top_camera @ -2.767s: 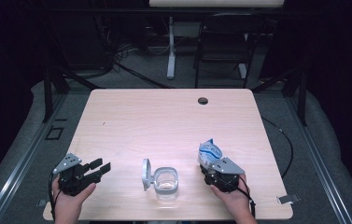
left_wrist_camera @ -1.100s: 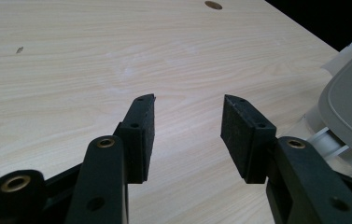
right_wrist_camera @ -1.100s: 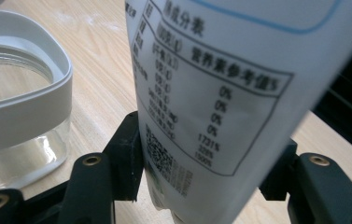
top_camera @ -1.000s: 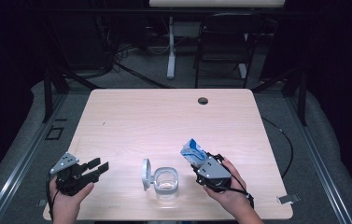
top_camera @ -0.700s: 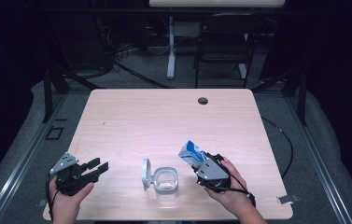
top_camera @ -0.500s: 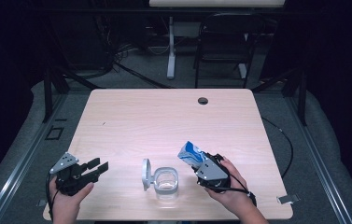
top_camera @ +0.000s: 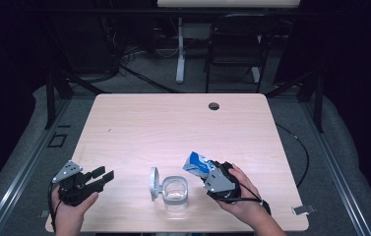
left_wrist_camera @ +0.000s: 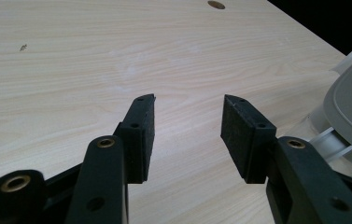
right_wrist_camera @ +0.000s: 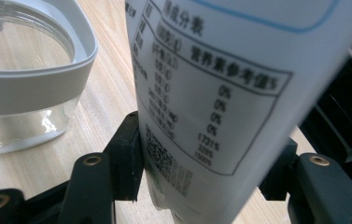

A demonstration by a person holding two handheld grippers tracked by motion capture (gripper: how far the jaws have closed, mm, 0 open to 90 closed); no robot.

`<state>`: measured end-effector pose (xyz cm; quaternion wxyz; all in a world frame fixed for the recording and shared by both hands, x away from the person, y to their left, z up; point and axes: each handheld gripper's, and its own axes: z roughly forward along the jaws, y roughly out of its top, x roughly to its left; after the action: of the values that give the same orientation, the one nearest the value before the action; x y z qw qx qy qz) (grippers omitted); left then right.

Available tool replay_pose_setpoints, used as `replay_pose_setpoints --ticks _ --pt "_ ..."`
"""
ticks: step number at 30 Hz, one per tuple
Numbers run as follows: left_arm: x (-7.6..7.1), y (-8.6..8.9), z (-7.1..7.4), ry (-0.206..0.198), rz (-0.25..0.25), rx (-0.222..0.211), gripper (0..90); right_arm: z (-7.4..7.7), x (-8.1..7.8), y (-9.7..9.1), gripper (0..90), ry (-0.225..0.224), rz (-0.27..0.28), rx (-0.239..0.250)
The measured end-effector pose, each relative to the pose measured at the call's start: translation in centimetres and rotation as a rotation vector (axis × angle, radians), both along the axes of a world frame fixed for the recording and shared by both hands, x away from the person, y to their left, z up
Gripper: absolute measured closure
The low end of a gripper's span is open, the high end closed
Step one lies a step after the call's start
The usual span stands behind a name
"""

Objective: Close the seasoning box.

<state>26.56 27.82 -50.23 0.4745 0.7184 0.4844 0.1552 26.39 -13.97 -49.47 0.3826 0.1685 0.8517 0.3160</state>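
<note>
The jar point(top_camera: 175, 191) is the landmark: a clear glass container with a grey collar, standing open near the front edge of the tabletop point(top_camera: 173, 128), its grey lid point(top_camera: 154, 183) swung up on its left side. The right tongs point(top_camera: 211, 173) sit just to the right of the jar and grip a white-and-blue packet point(top_camera: 196, 163), pads pressing its printed sides with the jaws spread wide around it. The packet's long axis runs from the tongs up and leftward, so its free end leans toward the jar's mouth without yet being over it; in the right gripper view the packet point(right_wrist_camera: 220, 88) rises between the jaws with the jar point(right_wrist_camera: 26, 79) close alongside. A tip into the jar would likely turn on carrying that free end a little farther left above the rim.

The left tongs point(top_camera: 103, 176) lie well left of the jar, wide open and holding nothing, pointing toward the lid. The right hand point(top_camera: 239, 194) is plainly nearer.

Count: one jar, one lid, one packet, two tongs.
</note>
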Motion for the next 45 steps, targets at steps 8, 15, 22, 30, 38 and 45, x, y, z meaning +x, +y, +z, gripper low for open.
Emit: replay_pose_setpoints --ticks 8,15,22,30,38,45 --pt "0.0 0.0 0.1 -0.004 0.000 -0.003 55.2 0.1 0.1 0.2 44.1 -0.015 0.004 -0.014" --pt "0.0 0.0 0.1 -0.003 0.002 -0.001 55.2 0.2 0.1 0.3 44.1 -0.025 0.008 -0.038" --pt "0.0 0.1 0.0 -0.001 0.003 -0.001 55.2 0.4 0.1 0.4 44.1 -0.035 0.015 -0.055" --pt "0.0 0.2 -0.1 0.000 0.005 -0.003 55.2 0.5 0.1 0.5 44.1 -0.055 0.014 -0.104" --pt "0.1 0.2 -0.1 0.001 0.006 -0.003 55.2 0.4 0.0 0.8 44.2 -0.078 0.028 -0.132" --pt "0.1 0.3 -0.1 0.003 0.005 -0.002 55.2 0.3 0.0 1.1 44.2 -0.093 0.037 -0.175"
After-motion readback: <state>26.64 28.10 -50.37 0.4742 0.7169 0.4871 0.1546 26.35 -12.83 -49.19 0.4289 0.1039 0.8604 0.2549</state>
